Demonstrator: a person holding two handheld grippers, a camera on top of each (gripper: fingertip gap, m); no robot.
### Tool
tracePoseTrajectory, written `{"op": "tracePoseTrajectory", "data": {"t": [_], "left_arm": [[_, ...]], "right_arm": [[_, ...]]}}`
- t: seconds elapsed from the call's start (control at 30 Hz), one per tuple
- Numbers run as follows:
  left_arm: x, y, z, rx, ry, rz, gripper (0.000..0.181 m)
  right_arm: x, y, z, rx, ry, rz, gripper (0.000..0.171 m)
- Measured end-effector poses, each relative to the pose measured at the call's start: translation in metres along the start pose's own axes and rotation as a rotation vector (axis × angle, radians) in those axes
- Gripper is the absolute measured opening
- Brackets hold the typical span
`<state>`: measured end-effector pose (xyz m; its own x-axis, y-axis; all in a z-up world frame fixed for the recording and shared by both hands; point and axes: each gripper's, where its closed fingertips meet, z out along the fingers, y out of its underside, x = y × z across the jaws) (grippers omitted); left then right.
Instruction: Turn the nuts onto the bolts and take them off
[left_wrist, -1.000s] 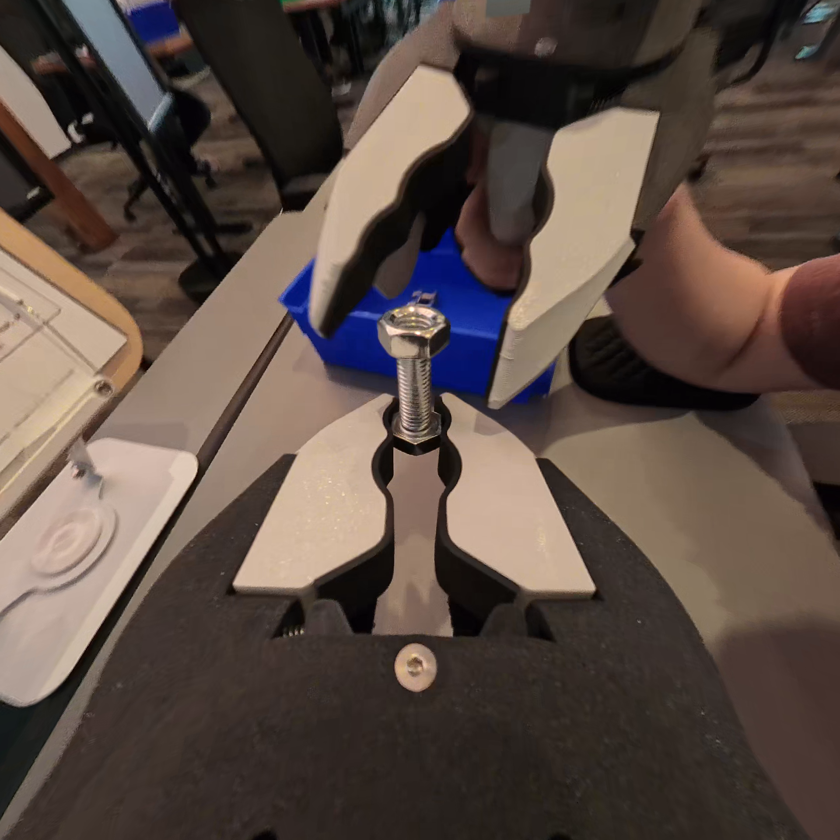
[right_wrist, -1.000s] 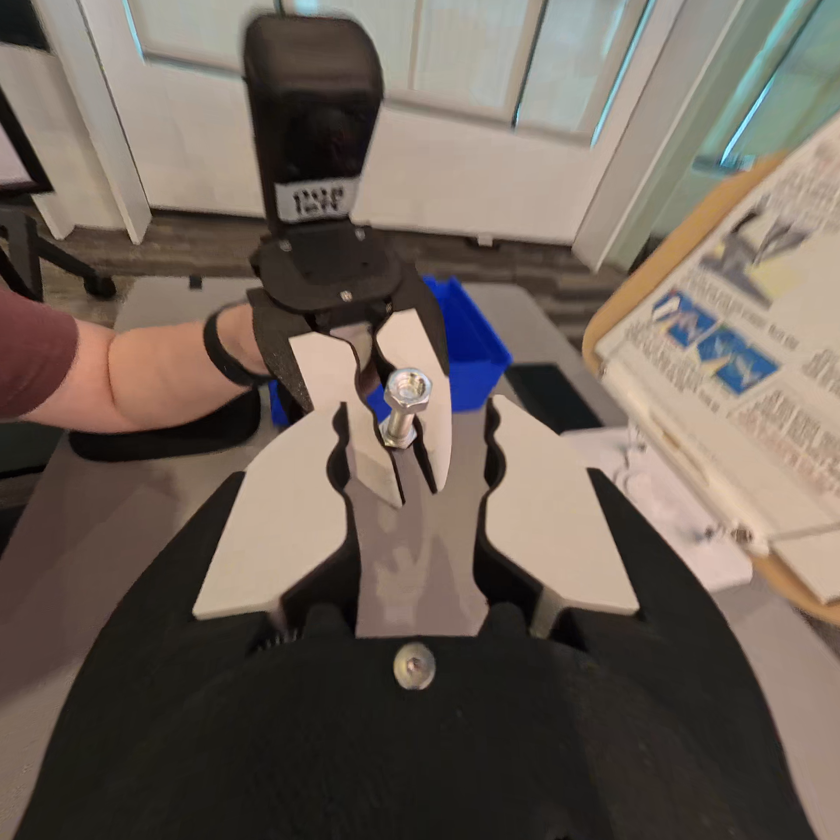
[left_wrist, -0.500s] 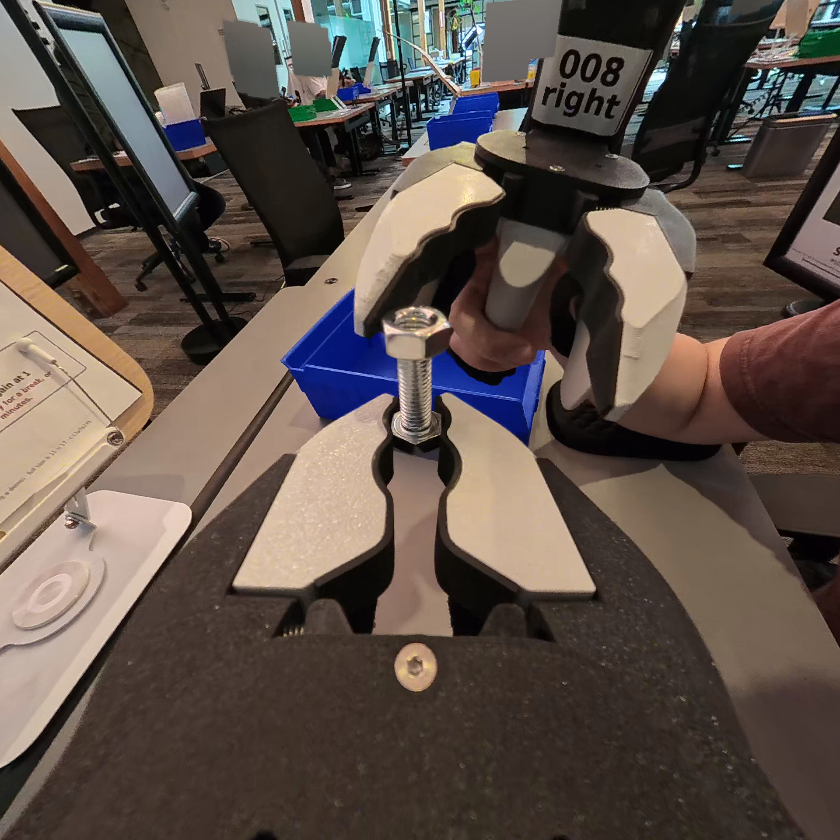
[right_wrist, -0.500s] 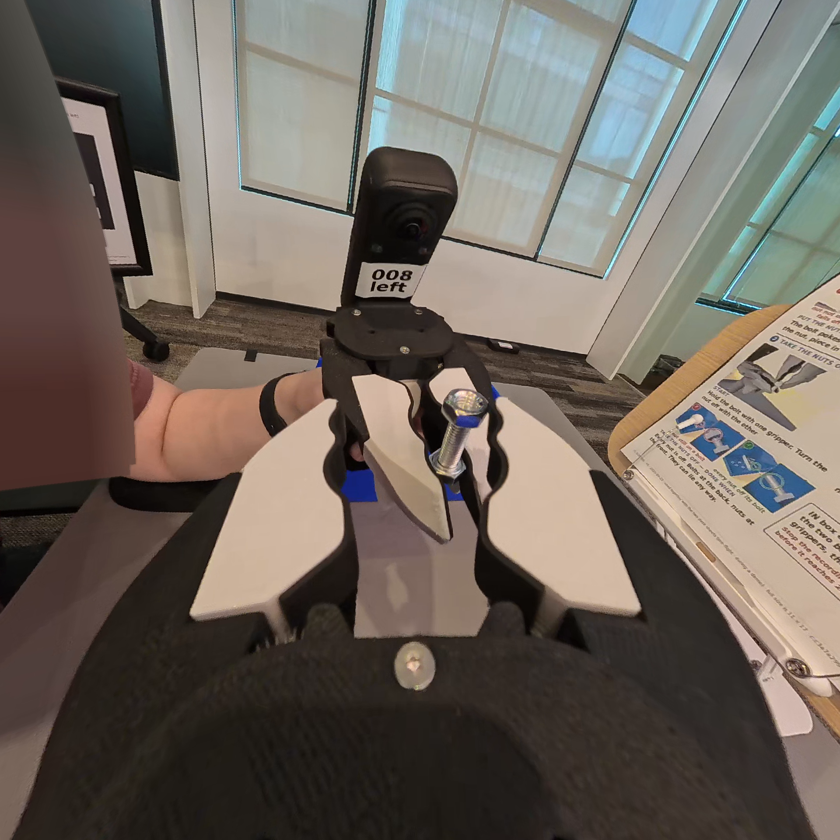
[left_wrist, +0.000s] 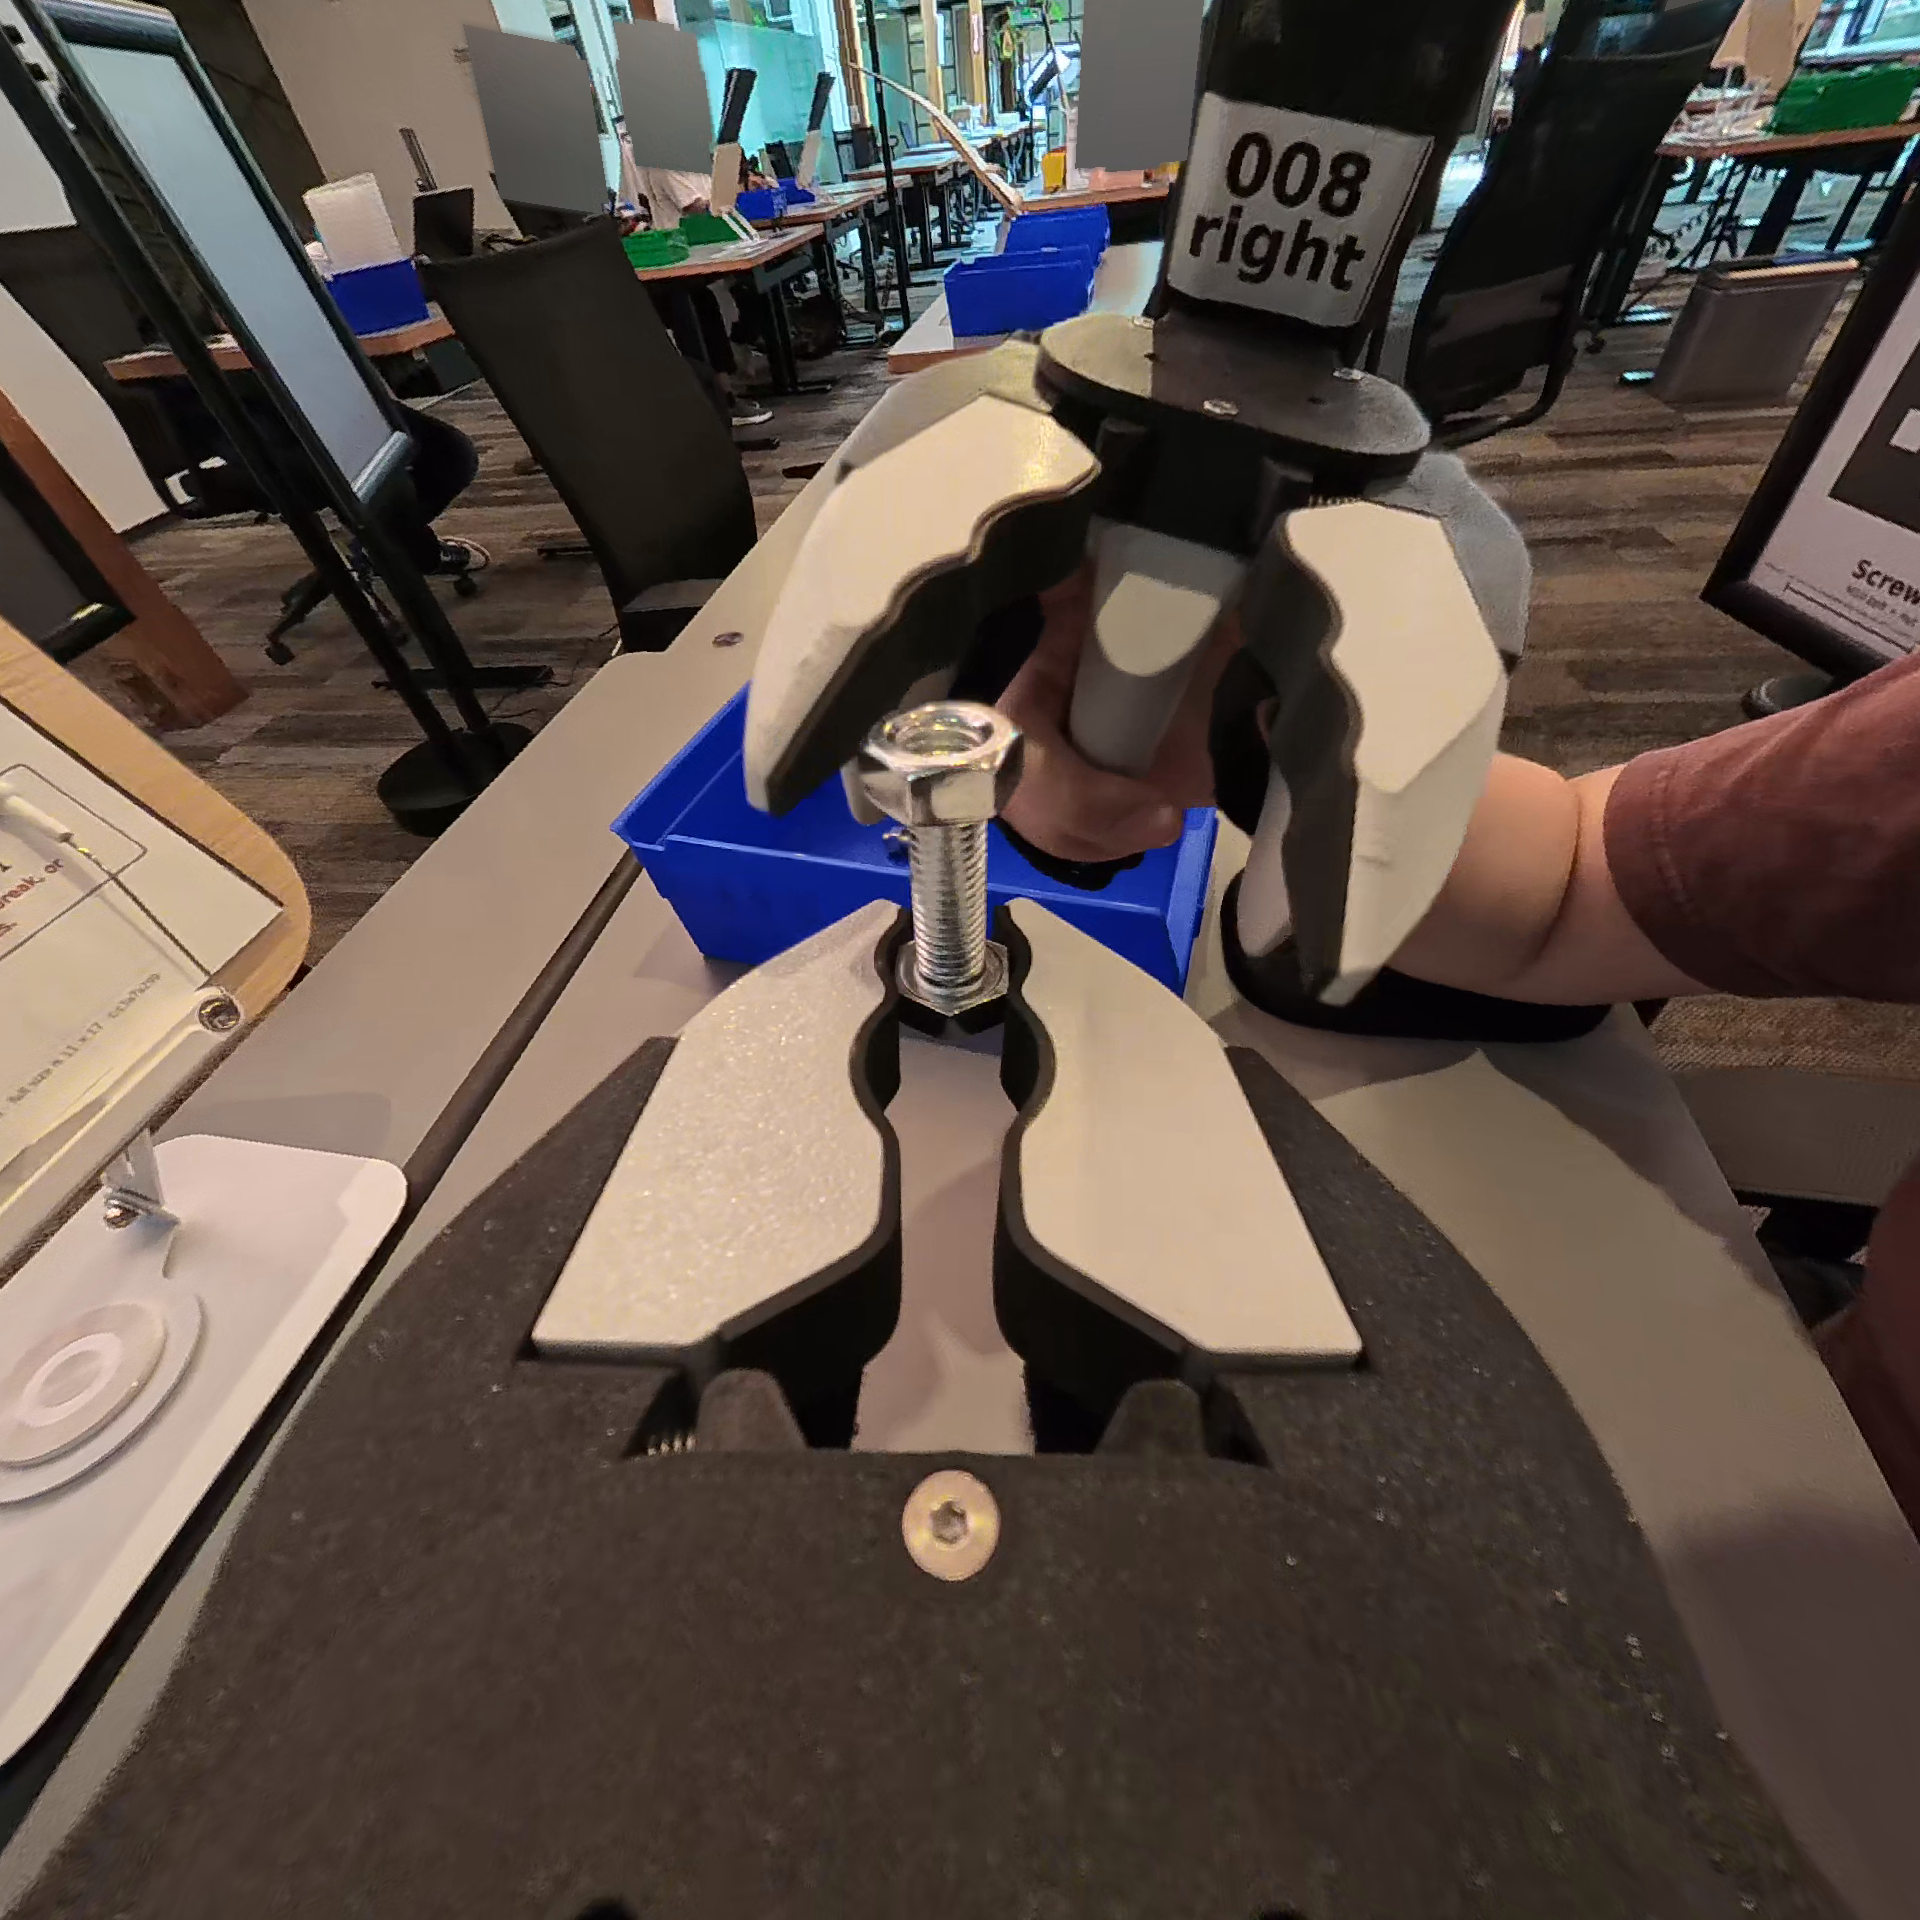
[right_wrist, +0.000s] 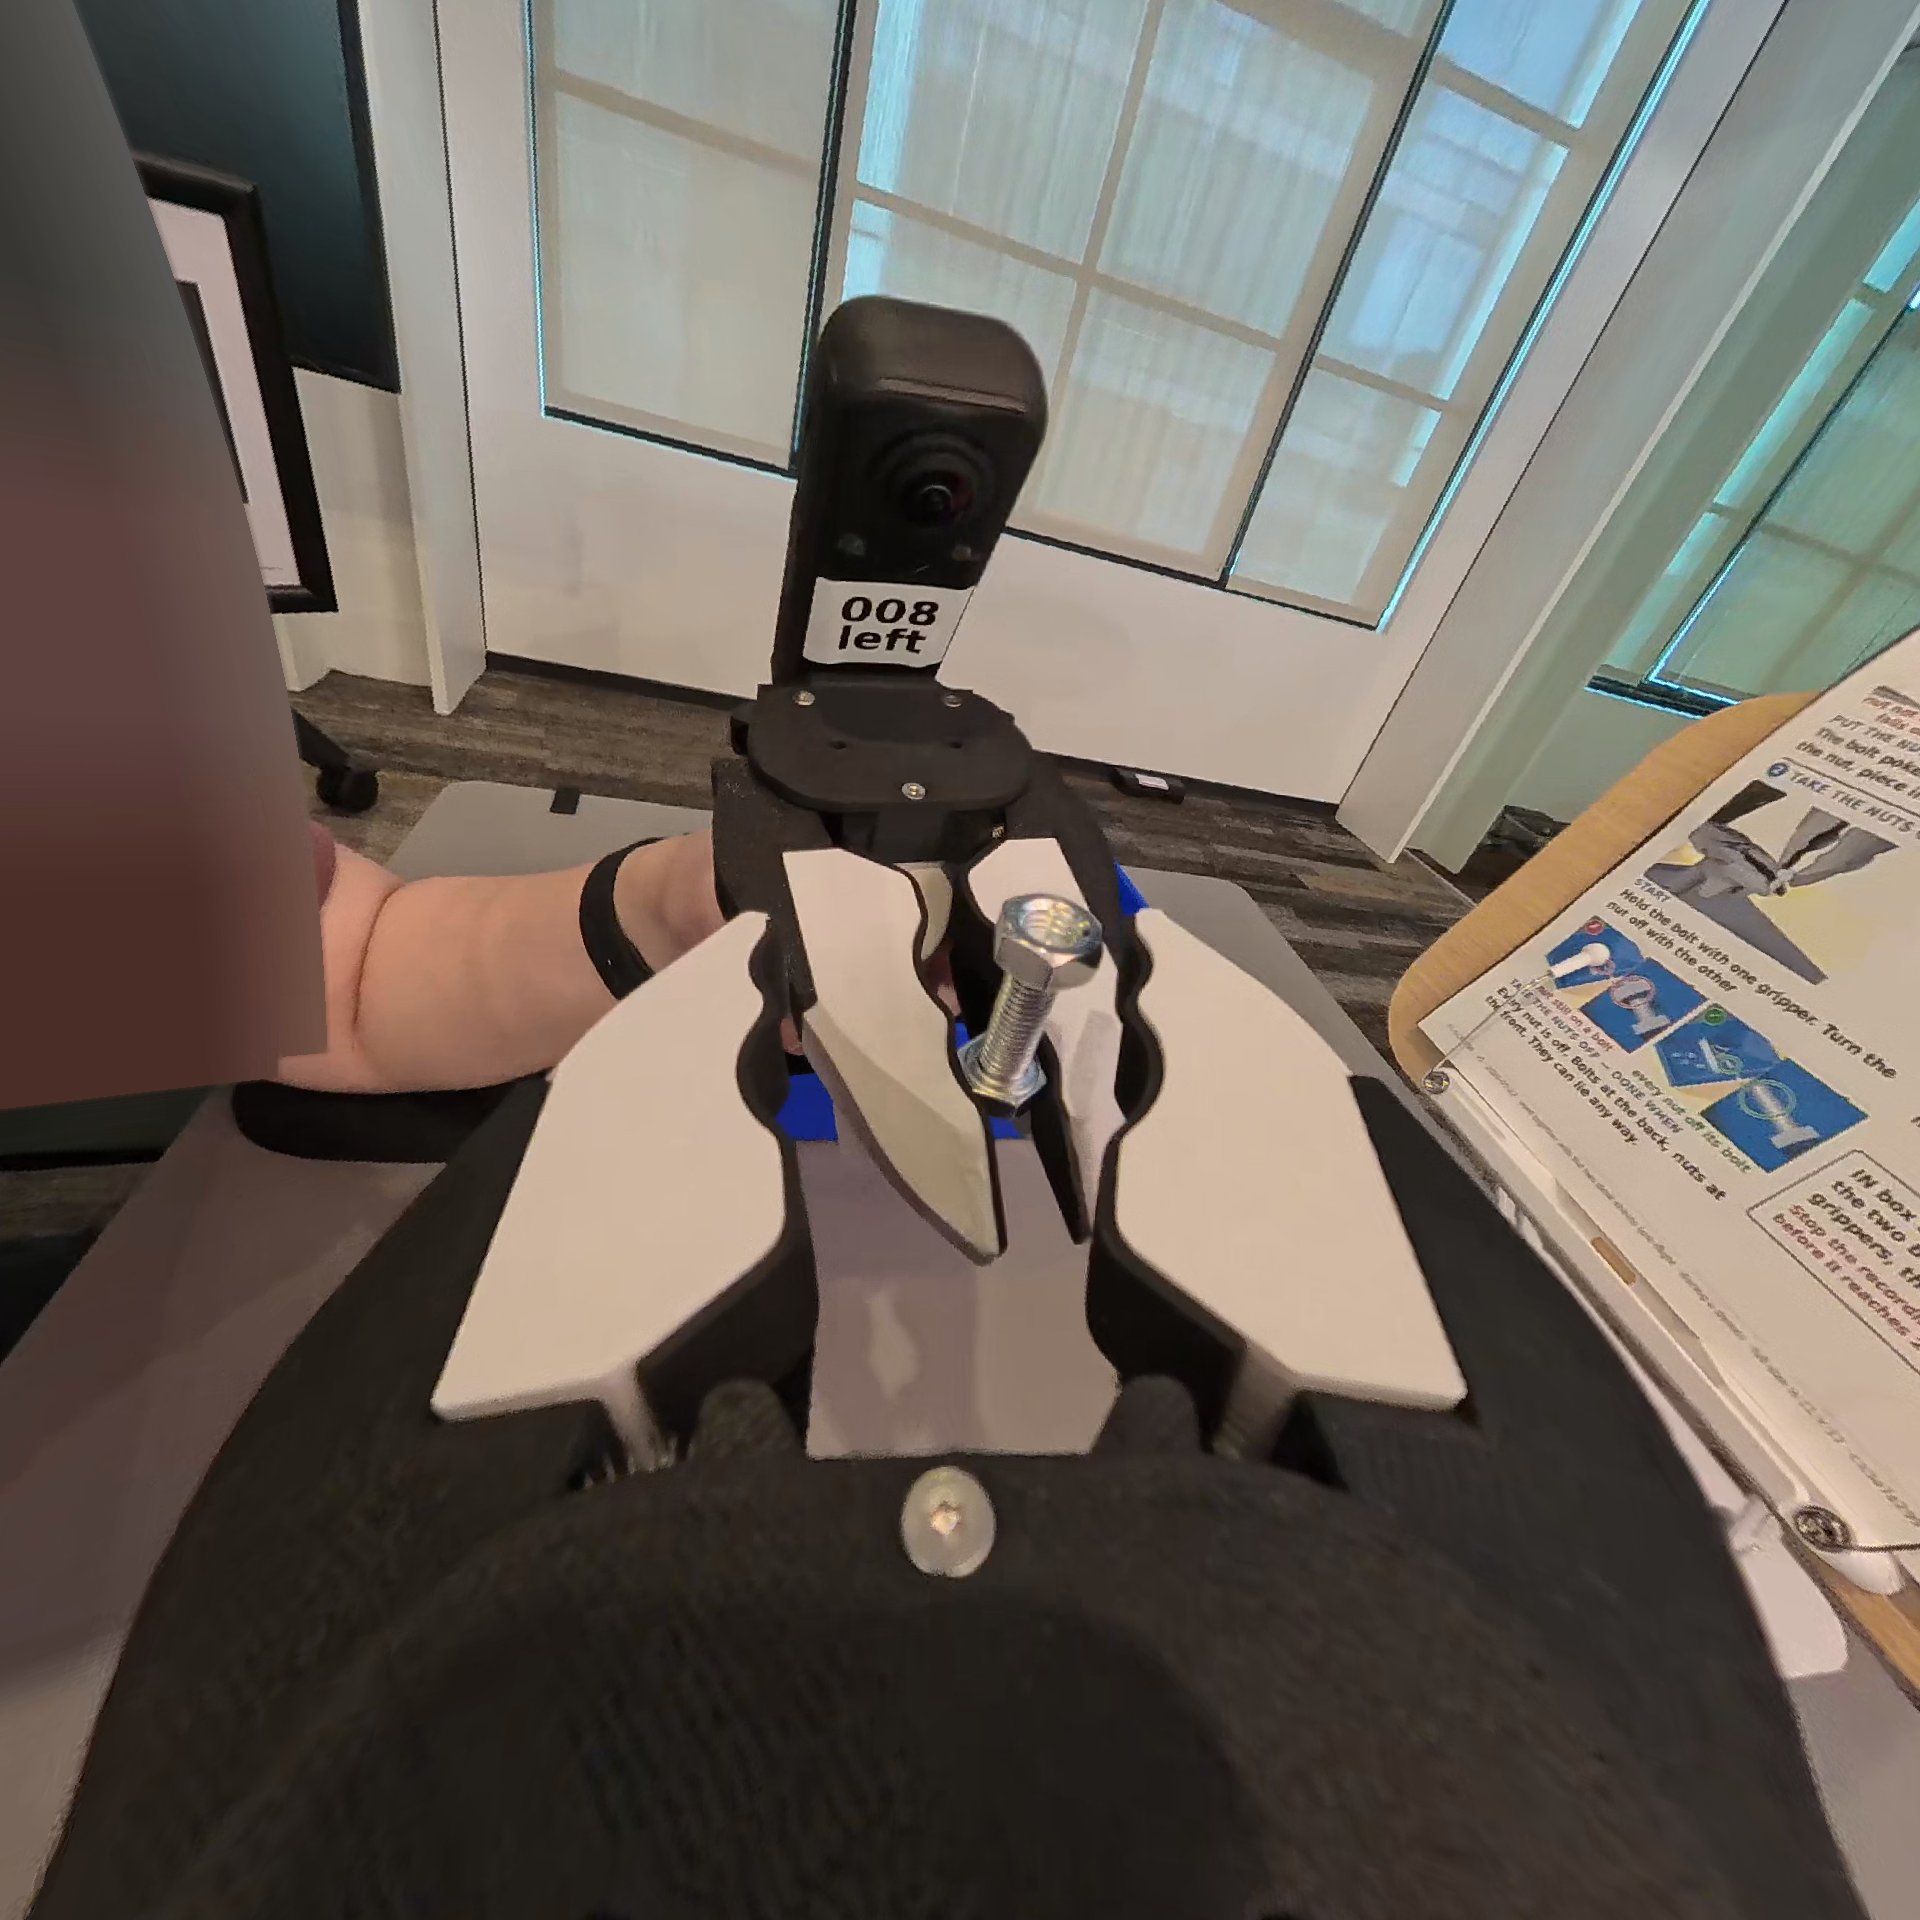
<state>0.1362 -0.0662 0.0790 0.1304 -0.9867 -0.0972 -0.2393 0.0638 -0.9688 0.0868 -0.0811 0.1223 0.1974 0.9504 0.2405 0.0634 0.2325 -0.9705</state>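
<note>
Clamping the lower end of an upright bolt (left_wrist: 948, 894), the left gripper (left_wrist: 951, 920) fills the near foreground, its two grey fingers pressed in on either side of the hex end. That grasp looks the same as it did a second earlier. A hex nut (left_wrist: 940, 764) sits at the bolt's top end, and how far down the thread it has gone cannot be told. Just beyond it is the right gripper (right_wrist: 948, 935), its fingers spread wide and holding nothing. A second ago it was tipped steeply down over the nut and blurred with motion; now it has levelled out and is sharp. In its own view the nut lies between its fingers, nearer the right one, apparently untouched. Judging from this, it is resetting for a fresh grip to turn the nut. Behind it, a blue bin (left_wrist: 790, 883) stands towards the far edge of the grey table (left_wrist: 1403, 1143).
</note>
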Motion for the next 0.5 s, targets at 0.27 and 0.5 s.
{"op": "tracePoseTrajectory", "data": {"t": [0.27, 0.5], "left_arm": [[-0.018, -0.001, -0.011, 0.019, -0.057, -0.046, 0.014], [-0.007, 0.003, -0.001, -0.006, -0.014, -0.018, 0.014]], "right_arm": [[0.003, 0.000, -0.005, -0.027, 0.022, -0.023, 0.058], [0.004, 0.001, 0.001, 0.003, 0.022, 0.014, 0.063]]}}
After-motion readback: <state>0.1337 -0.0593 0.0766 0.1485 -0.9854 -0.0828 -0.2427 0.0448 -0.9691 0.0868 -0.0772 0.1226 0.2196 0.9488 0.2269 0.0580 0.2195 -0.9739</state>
